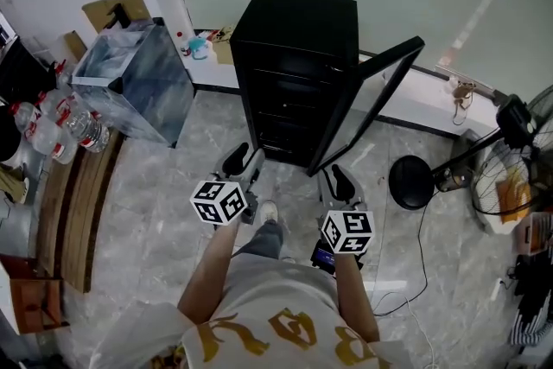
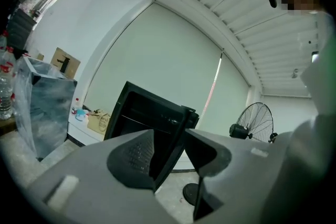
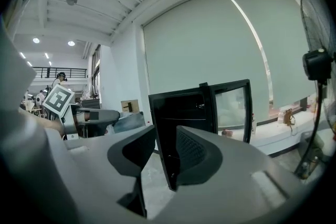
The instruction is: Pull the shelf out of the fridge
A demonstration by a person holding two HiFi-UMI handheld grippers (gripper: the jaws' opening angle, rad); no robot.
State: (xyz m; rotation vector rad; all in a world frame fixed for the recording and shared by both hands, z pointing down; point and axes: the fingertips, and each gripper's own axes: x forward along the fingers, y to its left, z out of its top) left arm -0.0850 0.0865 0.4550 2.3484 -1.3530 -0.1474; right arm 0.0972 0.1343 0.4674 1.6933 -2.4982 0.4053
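A black mini fridge (image 1: 298,56) stands on the floor against the wall, its glass door (image 1: 367,104) swung open to the right. Dark shelves (image 1: 289,91) lie across its open front. My left gripper (image 1: 242,162) and my right gripper (image 1: 339,183) hover side by side a short way in front of the fridge, touching nothing. In the left gripper view the fridge (image 2: 144,113) shows beyond the left gripper (image 2: 169,136), jaws apart and empty. The right gripper view has the fridge (image 3: 181,113) and door (image 3: 231,105) past the open, empty right gripper (image 3: 167,134).
A standing fan (image 1: 510,173) and its round black base (image 1: 412,181) stand to the right, with a cable (image 1: 415,272) trailing over the floor. A translucent bin (image 1: 138,82), water bottles (image 1: 60,125) and a wooden bench (image 1: 78,203) are on the left.
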